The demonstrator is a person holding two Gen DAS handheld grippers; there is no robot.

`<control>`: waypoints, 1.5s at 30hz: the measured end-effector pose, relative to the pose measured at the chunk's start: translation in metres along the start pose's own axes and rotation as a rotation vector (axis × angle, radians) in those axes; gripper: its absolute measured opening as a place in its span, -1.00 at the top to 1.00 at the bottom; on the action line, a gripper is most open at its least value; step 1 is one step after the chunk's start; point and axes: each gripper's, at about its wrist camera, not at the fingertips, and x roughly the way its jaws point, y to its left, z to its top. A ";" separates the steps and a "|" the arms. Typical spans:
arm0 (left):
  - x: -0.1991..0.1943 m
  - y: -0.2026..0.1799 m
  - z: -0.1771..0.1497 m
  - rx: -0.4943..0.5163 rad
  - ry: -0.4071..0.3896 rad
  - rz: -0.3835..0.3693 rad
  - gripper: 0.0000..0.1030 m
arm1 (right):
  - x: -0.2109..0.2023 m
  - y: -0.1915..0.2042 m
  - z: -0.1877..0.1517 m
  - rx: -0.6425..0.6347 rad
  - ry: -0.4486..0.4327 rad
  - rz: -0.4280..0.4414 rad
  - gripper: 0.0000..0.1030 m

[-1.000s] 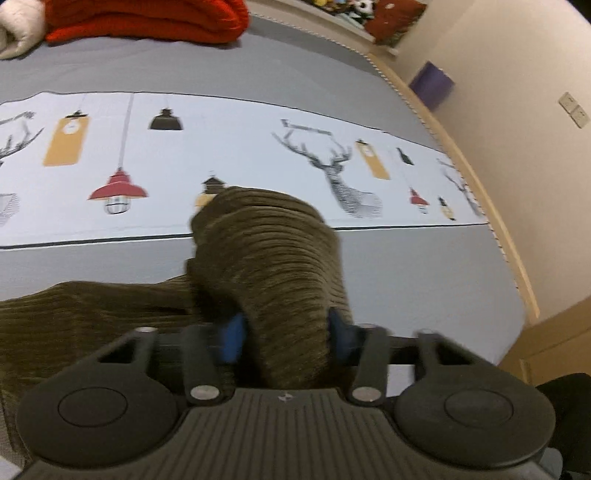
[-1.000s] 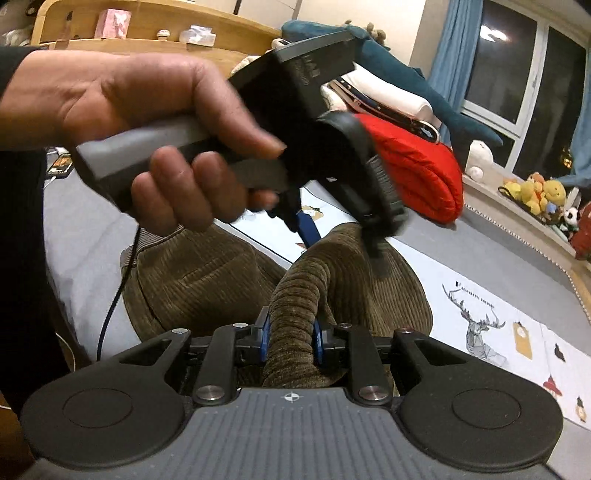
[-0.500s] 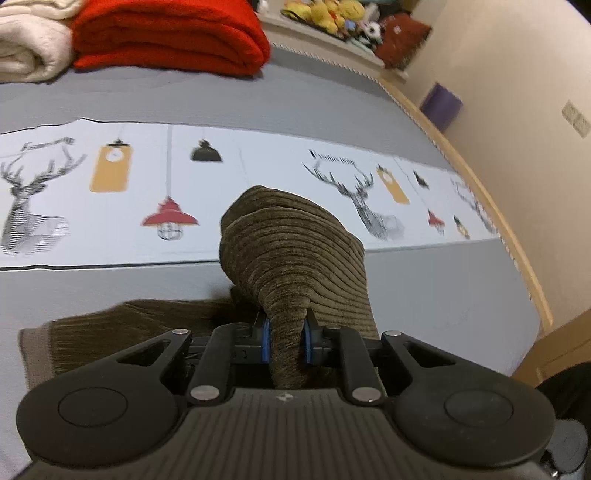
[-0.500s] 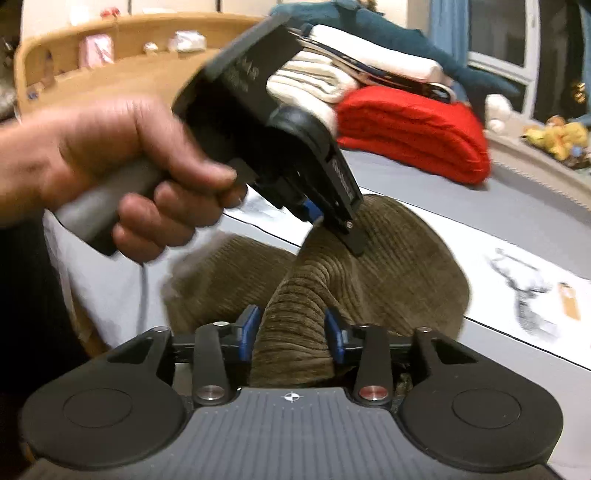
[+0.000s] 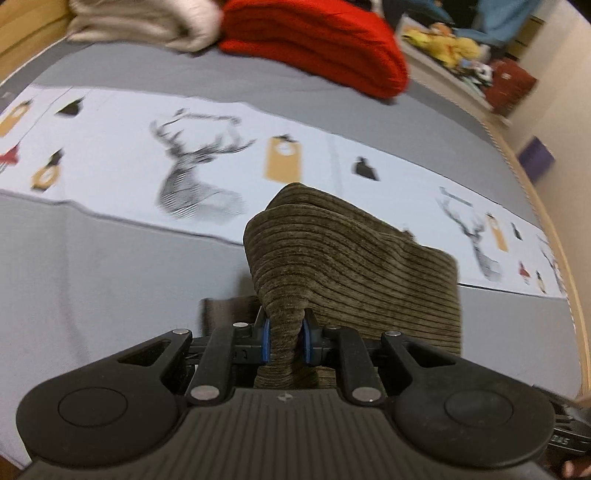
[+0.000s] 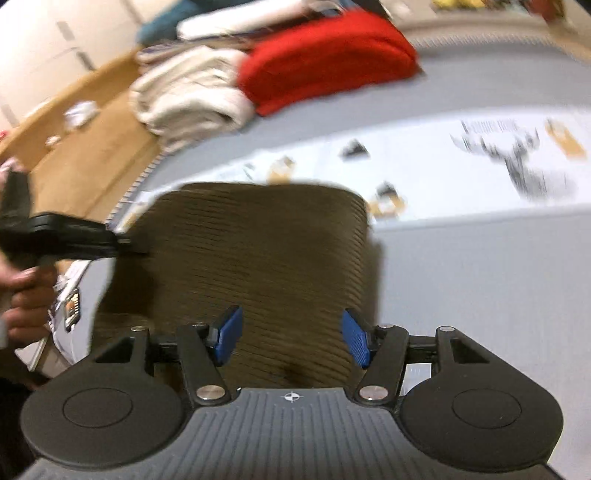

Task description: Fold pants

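Between the blue pads of the left gripper (image 5: 284, 341) a bunched ridge of the brown corduroy pants (image 5: 354, 258) is pinched tight, lifting the cloth into a hump, probably so the fold can be carried over. The right gripper (image 6: 291, 339) hangs just above the same pants (image 6: 258, 254) with its jaws wide and nothing between them, seemingly done with its corner. The pants lie on the grey bed cover (image 5: 110, 280), near the printed deer strip (image 5: 199, 184); well beyond sit a red blanket (image 5: 314, 40) and a cream one (image 5: 147, 22)
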 end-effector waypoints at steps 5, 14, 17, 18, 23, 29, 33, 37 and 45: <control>0.000 0.036 0.007 -0.125 0.010 0.082 0.48 | 0.033 -0.004 -0.008 0.043 0.064 -0.032 -0.30; 0.033 0.047 0.009 -0.187 0.130 0.100 -0.68 | 0.080 -0.021 -0.016 0.237 0.142 -0.021 -0.60; 0.056 0.050 0.001 -0.221 0.210 0.100 -0.68 | 0.095 -0.024 -0.021 0.274 0.183 0.014 -0.60; 0.064 0.052 -0.003 -0.237 0.237 0.094 -0.68 | 0.098 -0.023 -0.021 0.273 0.193 0.028 -0.60; 0.087 0.052 -0.011 -0.309 0.277 0.034 -0.68 | 0.107 -0.009 -0.015 0.182 0.210 0.056 -0.19; 0.091 0.020 0.003 -0.277 0.235 0.040 0.03 | 0.087 0.002 0.005 0.085 0.128 0.062 0.34; 0.102 -0.026 0.013 -0.220 0.215 -0.085 0.26 | 0.059 -0.010 0.032 0.040 0.049 -0.020 0.35; 0.119 -0.085 0.011 -0.106 0.225 -0.164 0.12 | 0.032 -0.067 0.050 0.112 0.031 -0.156 0.36; 0.080 -0.185 -0.009 0.373 0.003 0.044 -0.17 | -0.002 -0.161 0.043 0.215 0.016 -0.354 0.36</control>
